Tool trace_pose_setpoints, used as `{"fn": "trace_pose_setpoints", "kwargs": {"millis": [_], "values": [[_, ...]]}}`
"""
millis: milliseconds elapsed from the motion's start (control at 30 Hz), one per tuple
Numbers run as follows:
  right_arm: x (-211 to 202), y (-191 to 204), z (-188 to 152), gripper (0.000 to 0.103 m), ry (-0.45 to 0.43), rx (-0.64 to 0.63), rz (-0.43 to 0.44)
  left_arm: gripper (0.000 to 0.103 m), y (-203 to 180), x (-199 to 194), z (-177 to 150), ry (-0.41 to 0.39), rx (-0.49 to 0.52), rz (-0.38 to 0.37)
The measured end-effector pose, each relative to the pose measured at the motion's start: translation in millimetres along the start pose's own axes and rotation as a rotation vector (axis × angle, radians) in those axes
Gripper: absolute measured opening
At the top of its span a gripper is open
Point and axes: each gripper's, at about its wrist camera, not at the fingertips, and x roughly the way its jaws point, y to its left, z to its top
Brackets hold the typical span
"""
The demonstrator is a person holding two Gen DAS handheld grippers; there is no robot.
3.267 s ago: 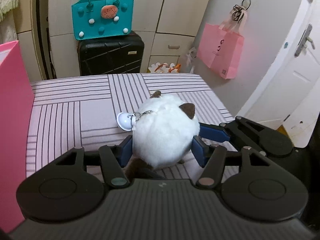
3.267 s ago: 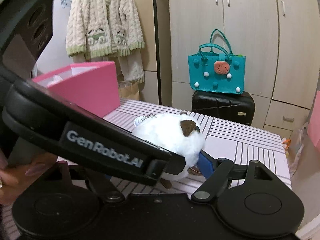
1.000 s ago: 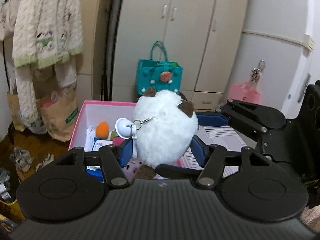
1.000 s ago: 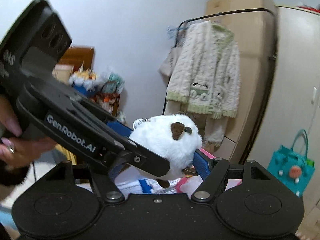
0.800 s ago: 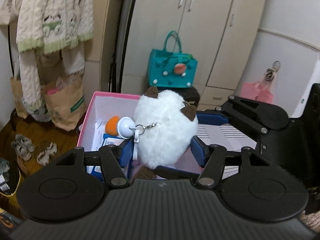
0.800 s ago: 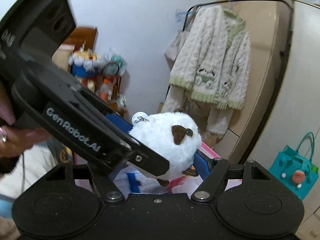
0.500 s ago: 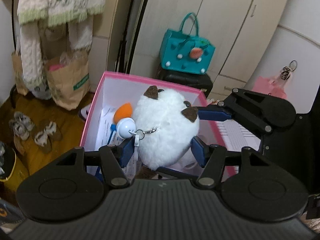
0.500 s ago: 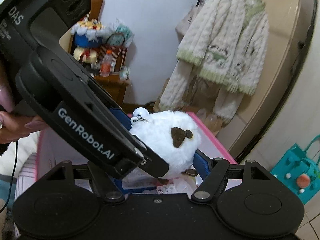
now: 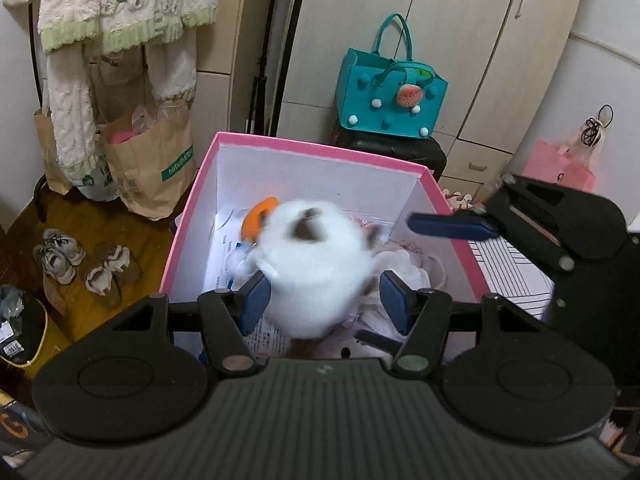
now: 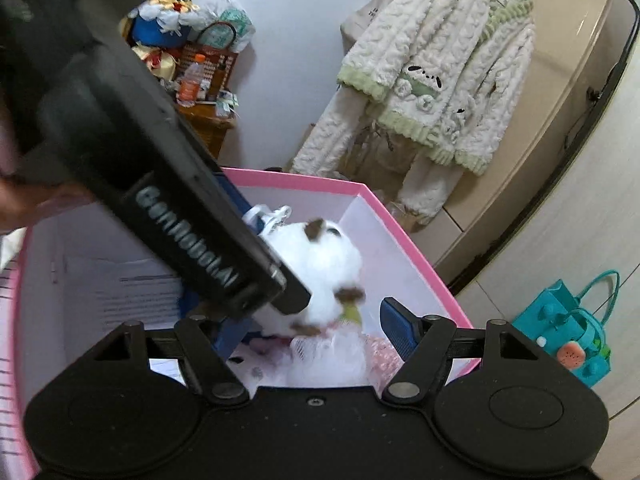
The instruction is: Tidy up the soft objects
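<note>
The pink box point(image 9: 452, 208) lies open directly below and ahead of both tools, with papers and pale fabric inside. Motion-blurred, the white plush toy point(image 9: 316, 268) sits over the box interior between the blue pads of the left gripper point(image 9: 326, 298), whose fingers stand spread with a gap on the toy's right side. The right gripper point(image 10: 320, 322) is likewise spread wide, the toy just ahead of it and touching neither pad that I can see.

Even, soft indoor light. The white plush toy point(image 9: 316, 268) at centre frame is motion-blurred; cupboards bend at the edges from fisheye distortion.
</note>
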Motion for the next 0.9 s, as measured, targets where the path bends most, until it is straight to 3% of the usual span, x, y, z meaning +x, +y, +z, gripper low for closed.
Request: {"fn": "trace_pose_setpoints", "kwargs": {"millis": [167, 367, 600, 700, 900], "values": [[-23.4, 0.1, -8.1, 0.076, -0.029, 0.06, -0.023, 0.06, -2.5, -18.5, -3.3, -0.065, 0.008, 0.064], [-57.6, -4.0, -21.8, 0.077, -0.097, 0.228, 0.021, 0.06, -3.7, -45.9, -15.2, -0.099, -0.008, 0.065], [-77.3, -13.2, -30.5, 0.078, -0.095, 0.446, 0.086, 0.062, -15.7, -70.7, -27.2, -0.105, 0.02, 0.075], [-87.5, -8.4, -32.2, 0.078, -0.098, 0.474, 0.048, 0.063, -22.6, -79.7, -31.4, -0.103, 0.029, 0.096], [-120.3, -1.6, -37.3, 0.081, -0.104, 0.51, 0.006, 0.073, -43.4, -109.6, -40.0, -0.124, 0.065, 0.087]]}}
